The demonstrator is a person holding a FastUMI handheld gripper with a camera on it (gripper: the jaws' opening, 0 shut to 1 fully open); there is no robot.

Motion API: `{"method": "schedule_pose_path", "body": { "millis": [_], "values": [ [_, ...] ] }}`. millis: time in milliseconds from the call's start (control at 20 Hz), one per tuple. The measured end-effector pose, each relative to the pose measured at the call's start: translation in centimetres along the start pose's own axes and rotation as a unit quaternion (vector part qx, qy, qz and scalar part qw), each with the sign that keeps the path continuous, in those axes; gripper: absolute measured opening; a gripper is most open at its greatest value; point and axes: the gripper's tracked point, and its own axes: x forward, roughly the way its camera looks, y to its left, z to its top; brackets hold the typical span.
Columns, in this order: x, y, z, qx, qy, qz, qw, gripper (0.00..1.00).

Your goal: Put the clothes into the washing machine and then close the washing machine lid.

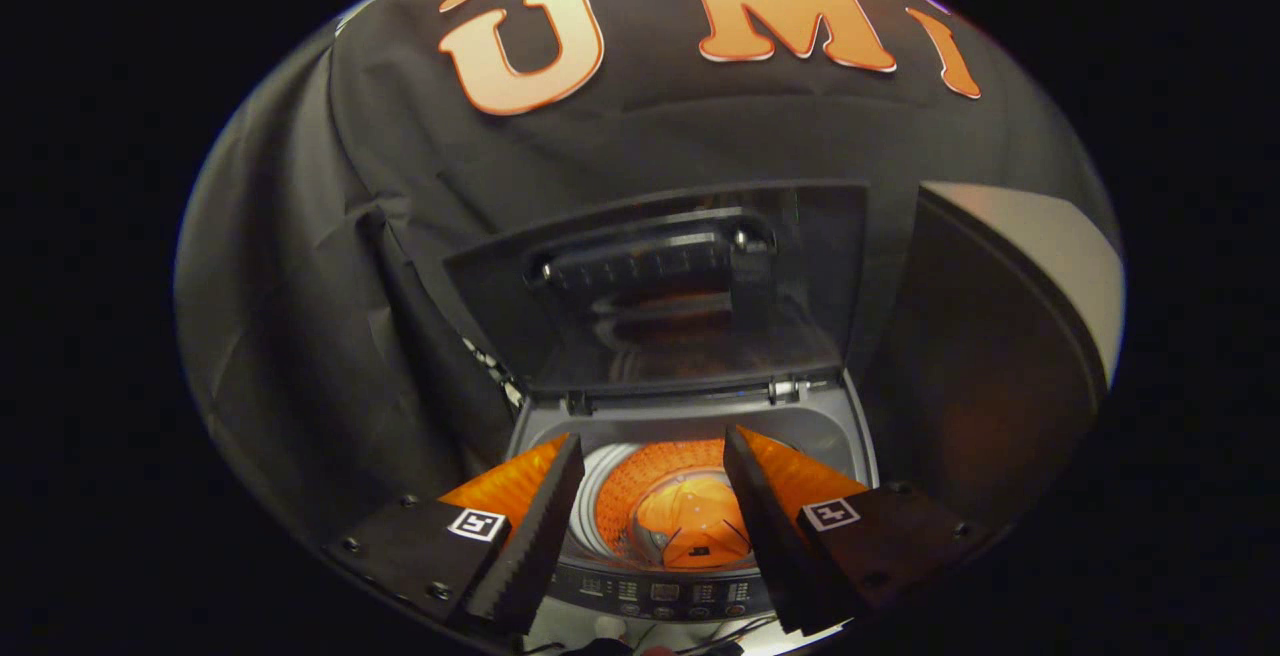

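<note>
gripper: fingers spread, holding nothing, above the washer | clothes: orange garment down in the drum, seen between the fingers | lid: raised upright behind the opening, glossy, stiff, hinged at the rear | handling: lid likely light but slick; press or hook its top edge, swing it forward.

- The fingers cover both sides of the washing machine opening.
- The control panel marks are too small to tell.
- The orange clothes show only partly inside the drum.
- The open lid glass gives blurred reflections.
</note>
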Motion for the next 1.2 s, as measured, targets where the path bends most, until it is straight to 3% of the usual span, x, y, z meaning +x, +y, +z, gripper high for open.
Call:
{"method": "schedule_pose_path", "body": {
  "millis": [350, 1200],
  "values": [
    [1.3, 1.7, 10.4, -0.019, -0.054, -0.028, 0.998, 0.92],
    [11.4, -0.1, 14.6, -0.029, -0.007, -0.046, 0.999, 0.92]
  ]
}}
